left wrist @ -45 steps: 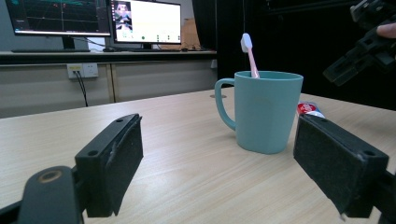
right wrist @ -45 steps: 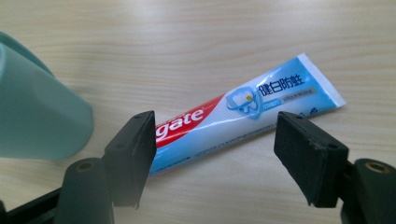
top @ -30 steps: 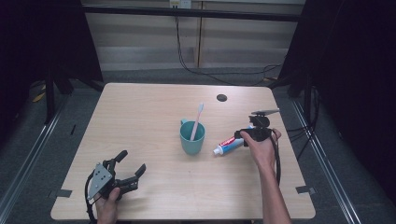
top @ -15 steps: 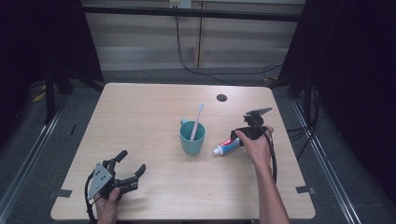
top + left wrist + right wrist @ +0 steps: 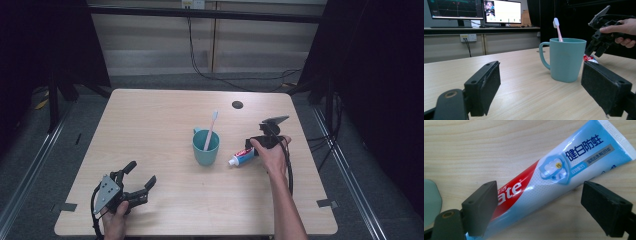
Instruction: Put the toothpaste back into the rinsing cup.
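A teal cup [image 5: 205, 147] [image 5: 566, 60] stands mid-table with a pink toothbrush [image 5: 211, 127] [image 5: 557, 28] upright in it. Just right of it a red, white and blue toothpaste tube [image 5: 241, 156] [image 5: 564, 167] lies flat on the wood, cap towards the cup. My right gripper [image 5: 252, 147] [image 5: 544, 212] [image 5: 596, 50] points down over the tube. Its jaws have just been opening and stand wide either side of the tube without pressing it. My left gripper [image 5: 141, 173] [image 5: 540, 85] rests open near the front left, aimed at the cup, nothing between its pads.
A small dark round hole [image 5: 237, 104] sits in the wooden table [image 5: 150, 120] behind the cup. Grey tape marks [image 5: 326, 203] lie at the front corners. Cables [image 5: 200, 70] hang behind the table's far edge. Monitors [image 5: 501, 11] stand on a bench beyond.
My right hand has shifted slightly left and lower over the toothpaste tube, which lies where it was. The left gripper, cup and toothbrush have stayed put.
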Tool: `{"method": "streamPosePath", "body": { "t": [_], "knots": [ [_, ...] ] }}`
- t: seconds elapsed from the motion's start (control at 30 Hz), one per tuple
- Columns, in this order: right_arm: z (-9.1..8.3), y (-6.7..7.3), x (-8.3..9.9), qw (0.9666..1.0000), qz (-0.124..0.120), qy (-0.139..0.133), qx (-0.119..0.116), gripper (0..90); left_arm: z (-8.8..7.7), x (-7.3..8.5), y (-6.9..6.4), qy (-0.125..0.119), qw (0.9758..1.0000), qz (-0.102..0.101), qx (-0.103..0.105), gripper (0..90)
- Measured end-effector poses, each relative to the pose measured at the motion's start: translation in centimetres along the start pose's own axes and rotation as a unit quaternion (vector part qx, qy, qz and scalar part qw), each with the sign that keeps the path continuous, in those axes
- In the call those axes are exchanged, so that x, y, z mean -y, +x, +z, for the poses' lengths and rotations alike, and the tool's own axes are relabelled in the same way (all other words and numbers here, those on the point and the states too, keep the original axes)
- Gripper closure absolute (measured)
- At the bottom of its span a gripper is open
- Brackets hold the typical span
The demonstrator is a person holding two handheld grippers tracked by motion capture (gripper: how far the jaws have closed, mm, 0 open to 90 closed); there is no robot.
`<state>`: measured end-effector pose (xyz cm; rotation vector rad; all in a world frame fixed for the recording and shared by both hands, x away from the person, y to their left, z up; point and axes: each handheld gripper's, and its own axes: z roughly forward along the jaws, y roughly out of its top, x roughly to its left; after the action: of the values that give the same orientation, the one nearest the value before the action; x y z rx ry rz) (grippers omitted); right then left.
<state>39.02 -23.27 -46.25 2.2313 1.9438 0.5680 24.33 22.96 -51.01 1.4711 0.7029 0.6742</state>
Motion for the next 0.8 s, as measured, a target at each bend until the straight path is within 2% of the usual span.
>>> {"method": "streamPosePath", "body": {
  "t": [0.23, 0.27, 0.4, 0.63, 0.8],
  "knots": [
    [0.3, 0.4, -0.1, 1.0, -0.004, 0.001, 0.002, 13.0, 0.0, 0.0, 0.0, 0.0, 1.0, 0.0, 0.0, 15.8],
    [0.4, 0.6, -0.4, 0.9998, -0.014, 0.004, 0.009, 13.0, 0.0, 0.0, 0.0, 0.0, 1.0, 0.0, 0.0, 15.9],
    [0.5, 0.8, -0.8, 0.9995, -0.02, 0.014, 0.021, 13.3, 0.0, 0.0, 0.0, -0.001, 1.0, -0.001, -0.001, 15.9],
    [0.8, 1.3, -0.9, 0.9988, -0.02, 0.017, 0.04, 13.0, 0.0, 0.0, 0.0, -0.001, 1.0, -0.001, -0.001, 15.9],
    [0.8, 1.0, -1.0, 0.9986, -0.022, 0.029, 0.038, 13.2, 0.0, 0.0, 0.0, -0.001, 1.0, -0.001, -0.001, 15.9]
  ]
}}
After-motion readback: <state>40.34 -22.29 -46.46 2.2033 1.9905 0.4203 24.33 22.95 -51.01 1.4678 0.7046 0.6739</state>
